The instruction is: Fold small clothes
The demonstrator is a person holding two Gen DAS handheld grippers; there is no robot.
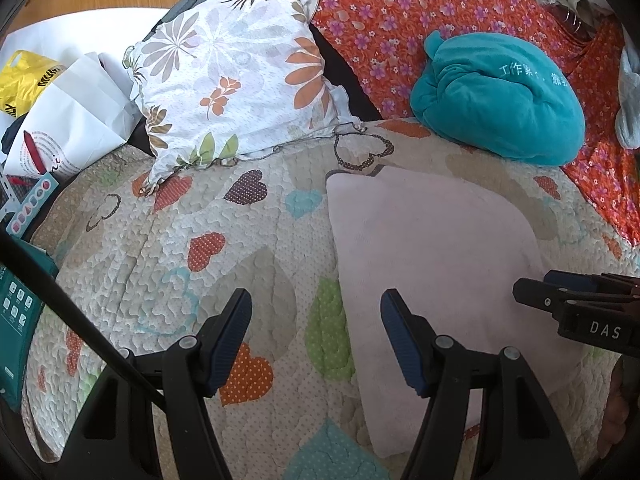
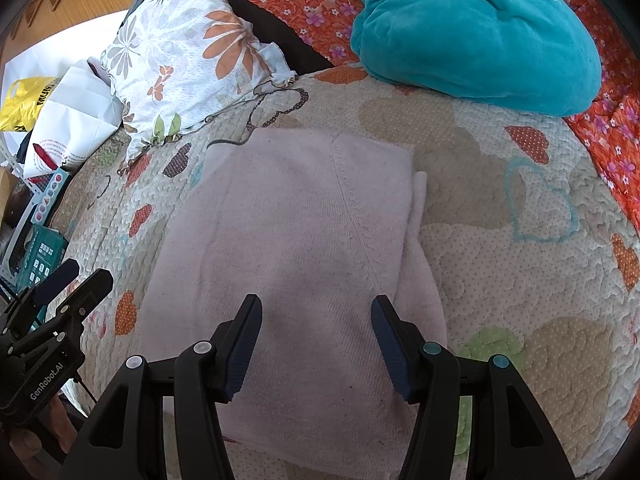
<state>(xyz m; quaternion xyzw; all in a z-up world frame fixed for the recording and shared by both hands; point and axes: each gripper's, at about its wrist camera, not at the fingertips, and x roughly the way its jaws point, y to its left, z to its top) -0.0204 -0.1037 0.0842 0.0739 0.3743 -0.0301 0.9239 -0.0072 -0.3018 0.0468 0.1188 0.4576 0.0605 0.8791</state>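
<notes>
A pale pink knit garment [image 2: 296, 240] lies folded flat on the heart-patterned quilt [image 2: 500, 272]; one layer sticks out along its right side. It also shows in the left wrist view [image 1: 436, 248]. My left gripper [image 1: 316, 304] is open and empty, above the garment's left edge. My right gripper [image 2: 316, 308] is open and empty, above the garment's near half. The right gripper also shows at the right edge of the left wrist view [image 1: 536, 286], and the left gripper at the left edge of the right wrist view [image 2: 84, 274].
A floral pillow [image 1: 236, 76] and a teal plush bundle [image 1: 500, 96] lie at the far side of the quilt [image 1: 168, 248], on an orange flowered sheet [image 1: 384, 24]. White paper bags [image 1: 76, 116], a yellow bag [image 1: 24, 80] and boxes [image 1: 16, 320] sit at the left.
</notes>
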